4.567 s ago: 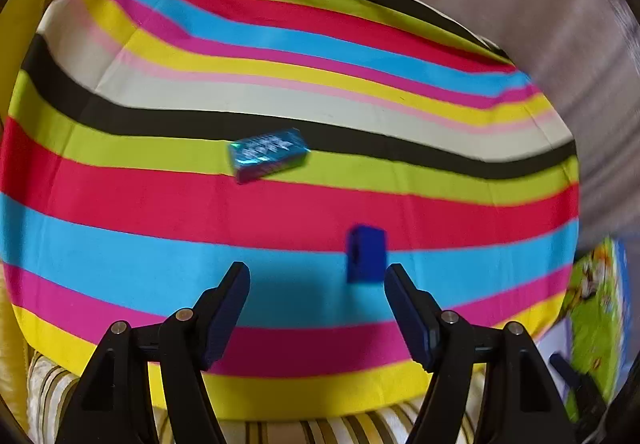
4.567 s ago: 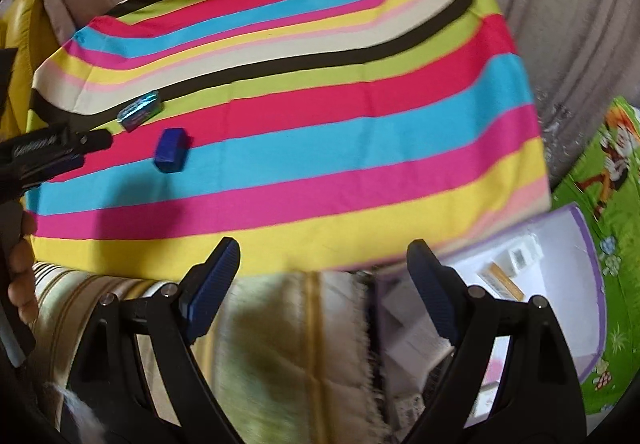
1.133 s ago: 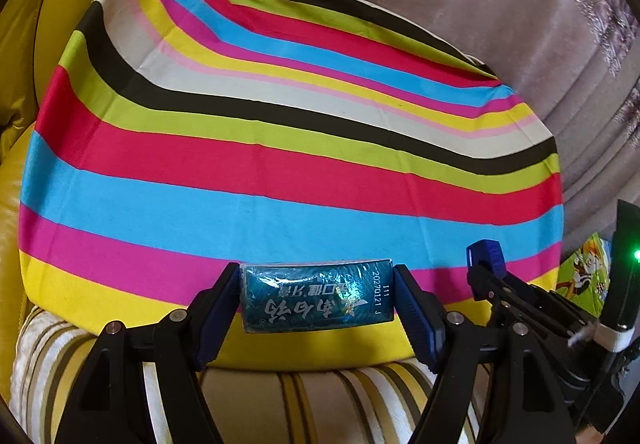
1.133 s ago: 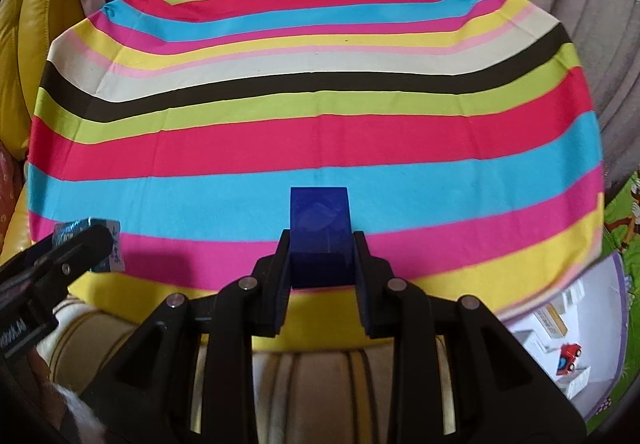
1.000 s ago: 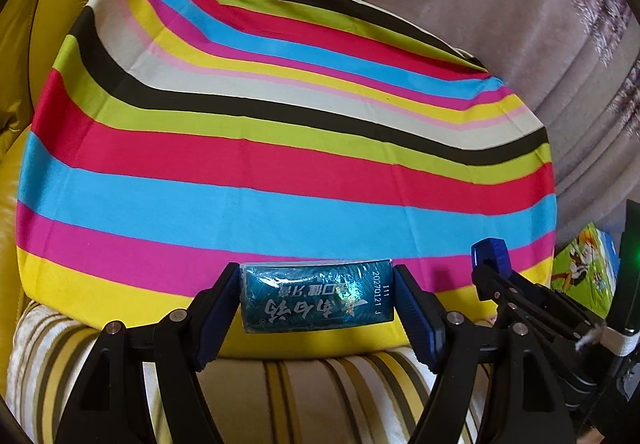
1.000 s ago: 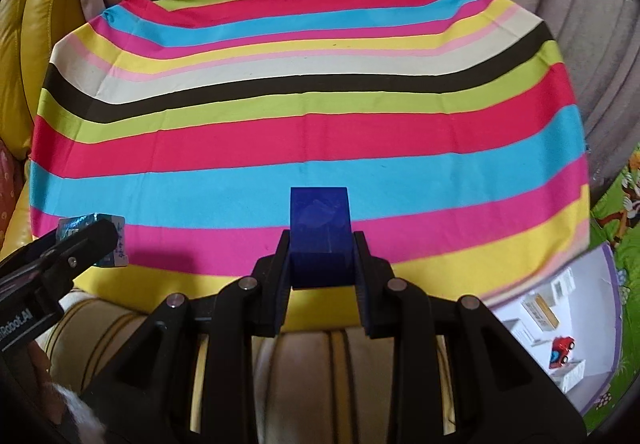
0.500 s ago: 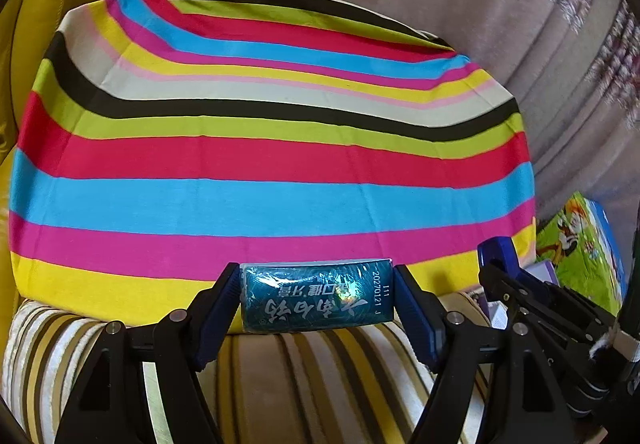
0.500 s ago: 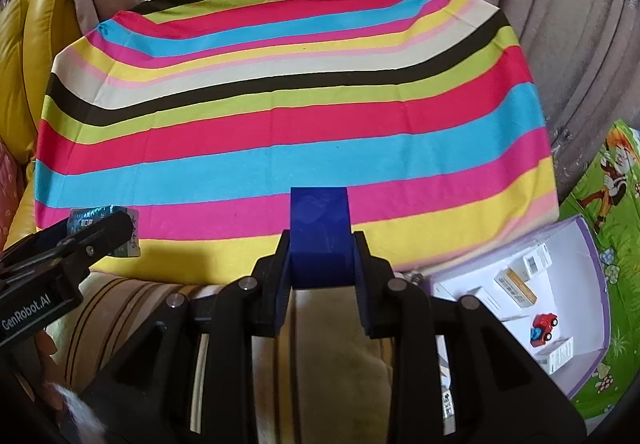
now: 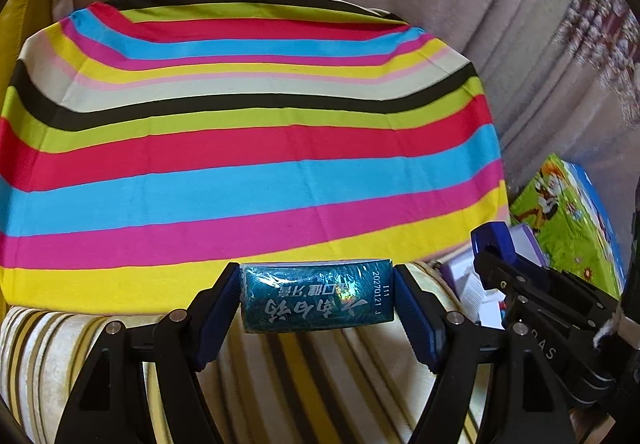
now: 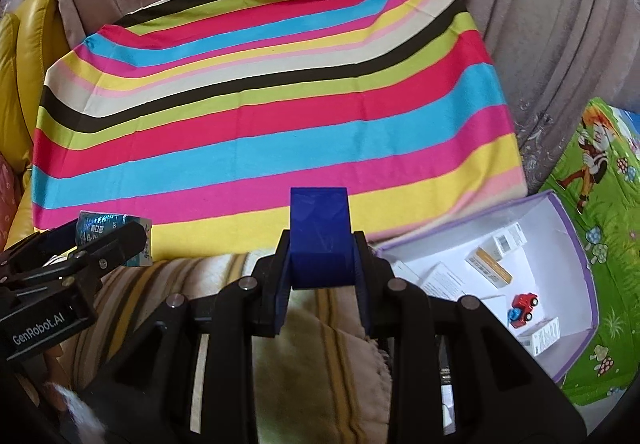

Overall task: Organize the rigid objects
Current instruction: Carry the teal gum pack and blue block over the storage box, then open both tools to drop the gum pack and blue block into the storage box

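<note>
A: Carrying, by the look of it. Starting on the left: the left gripper is clamped on the teal foil-wrapped box, held end to end between the blue pads, clear of the striped cloth and out over the beige striped cushion.

B: And further right?

A: The right gripper is squeezed tight on the small blue block, also lifted off the cloth. Right of that sits the white box with the purple rim, on the green cartoon mat. It already holds a few small cartons and a red toy car.

B: So which step is this?

A: I judge it the transfer: both pieces picked up, neither dropped off yet. The cloth itself shows nothing left on it.

B: What does the next move call for?

A: Bringing each gripper over the open box, low enough that a release doesn't bounce the piece out, and choosing a bare patch of floor among the cartons. The right gripper is nearer the box, so it would probably go first to keep the two from crowding.

B: Anything you can't make out?

A: The near end of the box is hidden behind the right gripper's frame. In the left view the box is mostly blocked by the right gripper, and the teal box's printing reads upside down. Neither hand of the person is in view.
</note>
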Demonstrator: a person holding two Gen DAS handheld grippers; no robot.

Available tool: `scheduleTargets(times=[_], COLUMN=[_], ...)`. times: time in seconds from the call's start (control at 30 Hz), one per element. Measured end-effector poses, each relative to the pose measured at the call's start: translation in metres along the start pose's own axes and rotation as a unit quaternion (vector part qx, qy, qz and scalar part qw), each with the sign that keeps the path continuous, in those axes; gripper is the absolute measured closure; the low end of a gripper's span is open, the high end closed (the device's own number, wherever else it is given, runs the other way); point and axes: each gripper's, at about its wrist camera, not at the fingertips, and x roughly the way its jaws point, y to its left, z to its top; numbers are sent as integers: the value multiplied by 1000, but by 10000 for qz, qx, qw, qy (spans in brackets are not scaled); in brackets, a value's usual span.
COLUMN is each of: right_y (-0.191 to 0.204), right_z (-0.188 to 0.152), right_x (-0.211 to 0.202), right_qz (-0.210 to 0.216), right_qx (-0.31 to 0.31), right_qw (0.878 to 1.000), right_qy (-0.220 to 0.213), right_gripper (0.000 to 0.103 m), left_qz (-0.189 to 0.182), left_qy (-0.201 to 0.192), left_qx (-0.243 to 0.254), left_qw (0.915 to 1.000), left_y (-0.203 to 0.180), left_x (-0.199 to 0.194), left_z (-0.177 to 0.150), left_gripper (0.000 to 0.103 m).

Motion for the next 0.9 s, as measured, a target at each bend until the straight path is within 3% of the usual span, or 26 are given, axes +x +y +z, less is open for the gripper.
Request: scheduleTargets(times=[0.37,0.9], right_y=[-60,-154], right_z=[-24,-58], right_x=[-19,-40], right_qz=[-340,-978], right_qx=[461,1209], right_qw=[9983,9877], right_qy=[89,173], right_gripper=[71,71], left_qz=[-573,-1200], left_qy=[375,846], left_qx=[517,1233], left_qw=[9963,9815], left_y=[-61,-164], left_x=[9,36], left_z=[-12,-34], left_gripper=[28,28])
